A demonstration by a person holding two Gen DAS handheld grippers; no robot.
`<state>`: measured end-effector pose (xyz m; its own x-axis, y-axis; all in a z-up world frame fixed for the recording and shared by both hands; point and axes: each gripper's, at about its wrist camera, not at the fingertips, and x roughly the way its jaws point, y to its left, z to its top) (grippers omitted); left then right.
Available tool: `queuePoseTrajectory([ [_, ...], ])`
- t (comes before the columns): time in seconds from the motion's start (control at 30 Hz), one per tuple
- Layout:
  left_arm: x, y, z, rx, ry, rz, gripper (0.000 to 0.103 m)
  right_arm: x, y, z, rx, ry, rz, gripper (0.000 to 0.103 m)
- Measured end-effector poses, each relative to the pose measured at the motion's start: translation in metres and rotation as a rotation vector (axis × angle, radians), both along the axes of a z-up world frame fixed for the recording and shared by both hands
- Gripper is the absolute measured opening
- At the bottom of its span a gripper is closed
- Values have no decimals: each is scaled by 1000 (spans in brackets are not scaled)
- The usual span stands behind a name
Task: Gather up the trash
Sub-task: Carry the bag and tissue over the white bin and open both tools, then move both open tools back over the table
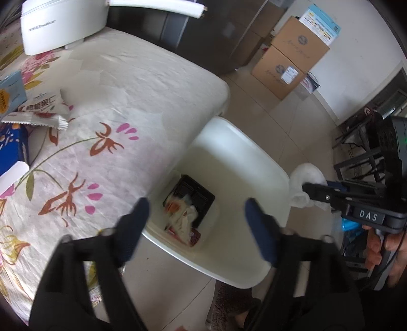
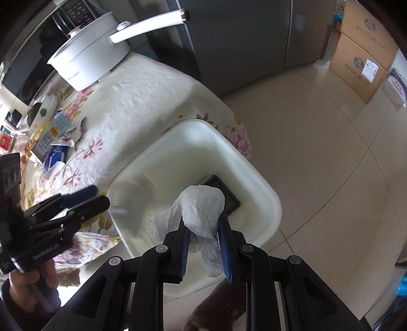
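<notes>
A white trash bin [image 1: 254, 163] stands on the floor against the table's corner. Inside lie a black food tray [image 1: 201, 196] and crumpled wrappers [image 1: 183, 219]. My left gripper [image 1: 196, 206] hangs above the bin, open, with nothing between its fingers. My right gripper [image 2: 202, 219] is shut on a crumpled white tissue [image 2: 203, 203] and holds it over the bin [image 2: 267, 198]. In the left wrist view the tissue [image 1: 305, 173] sits just past the bin's right rim. A blurred pale shape [image 2: 132, 193] shows near the bin's left wall; I cannot tell what it is.
The table wears a floral cloth [image 1: 114, 101]. On it lie a snack wrapper [image 1: 43, 112], a blue box [image 1: 12, 150] and a white pot [image 1: 61, 23]. Cardboard boxes [image 1: 287, 63] are stacked by the far wall. Tiled floor [image 2: 318, 140] lies right of the bin.
</notes>
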<state>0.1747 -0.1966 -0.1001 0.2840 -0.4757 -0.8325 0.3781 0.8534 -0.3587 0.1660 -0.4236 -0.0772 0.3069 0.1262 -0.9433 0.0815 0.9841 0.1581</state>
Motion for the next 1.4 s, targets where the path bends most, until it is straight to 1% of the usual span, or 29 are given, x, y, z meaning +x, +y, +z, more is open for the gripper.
queuePoseTrajectory([
  [0.07,-1,3,2,15,-1,-5,82,0,-2,1,1,-2,-4,23],
  [0.1,-2,4,3,25,-2,-8,85,0,-3,1,2,-3,-3,24],
  [0.13,-4,6,5,41,-9,-7,91,0,-3,1,0,-4,-2,24],
  [0.2,-9,10,8,90,-33,4,98,1,-1,0,-2,-3,-1,24],
  [0.27,-12,15,9,109,-43,8,98,2,1,0,-7,-2,2,25],
  [0.4,-15,27,12,113,-54,37,99,2,5,1,-15,-10,8,26],
  [0.43,-16,33,15,115,-60,45,100,2,7,3,-20,-16,8,35],
  [0.47,-16,35,15,115,-64,51,100,2,8,4,-24,-20,-1,48],
  [0.5,-17,37,17,115,-68,57,101,1,8,6,-21,-28,-13,55],
  [0.53,-19,42,19,115,-73,62,101,2,9,7,-9,-34,-19,64],
  [0.57,-18,43,18,115,-76,67,102,2,10,9,1,-42,-22,66],
  [0.77,-21,61,26,117,-91,99,102,5,21,13,-13,-47,-13,70],
  [0.9,-24,83,34,122,-111,136,102,8,33,17,-21,-53,-1,71],
  [1.07,-27,116,40,147,-139,199,102,14,59,28,-39,-86,37,76],
  [1.4,-33,193,46,170,-154,356,102,31,123,34,-30,-102,115,77],
])
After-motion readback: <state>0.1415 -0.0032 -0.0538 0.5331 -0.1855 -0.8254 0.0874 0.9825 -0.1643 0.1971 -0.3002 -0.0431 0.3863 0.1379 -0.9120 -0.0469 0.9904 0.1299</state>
